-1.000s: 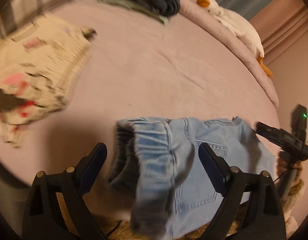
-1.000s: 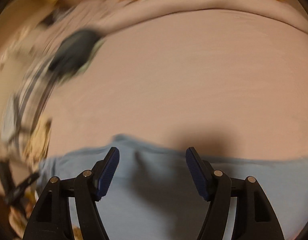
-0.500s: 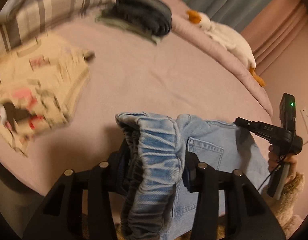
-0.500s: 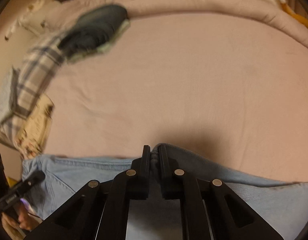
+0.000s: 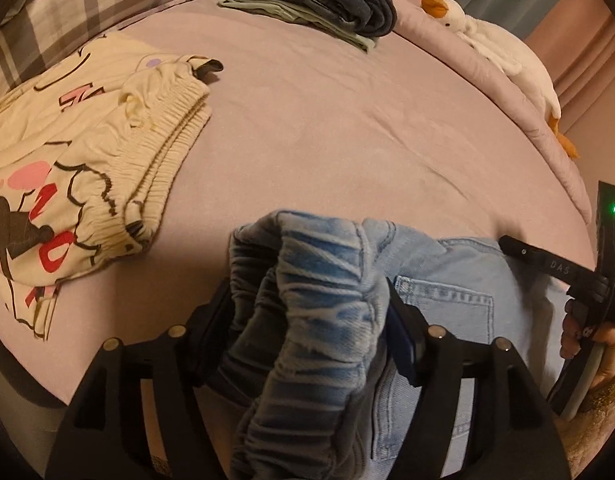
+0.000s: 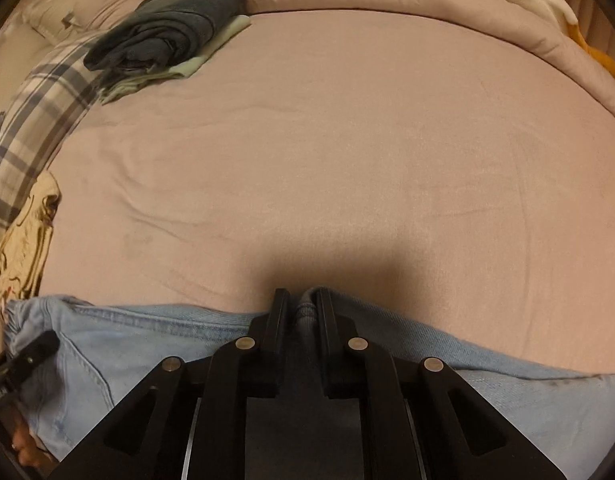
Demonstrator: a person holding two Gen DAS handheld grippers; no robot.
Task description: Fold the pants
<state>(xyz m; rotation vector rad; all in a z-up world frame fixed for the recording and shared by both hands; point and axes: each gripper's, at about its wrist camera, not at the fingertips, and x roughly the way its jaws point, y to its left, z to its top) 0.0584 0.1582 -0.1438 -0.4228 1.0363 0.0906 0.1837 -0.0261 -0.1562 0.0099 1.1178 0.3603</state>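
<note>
pink bed point(image 6: 347, 140) — both hand-held grippers down-tilted

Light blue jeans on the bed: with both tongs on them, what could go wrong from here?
1. The left tongs hold a thick bunch of waistband on the jeans; their jaws have just been opening, so it may slip.
2. The right tongs pinch only a thin fold at the edge, which could pull free on lifting.

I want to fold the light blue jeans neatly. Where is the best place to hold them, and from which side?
Grip the light blue jeans at the gathered elastic waistband, coming from above at the near bed edge: its thick bunched ridge stands up. The left gripper already straddles it; the right gripper pinches the upper edge.
</note>
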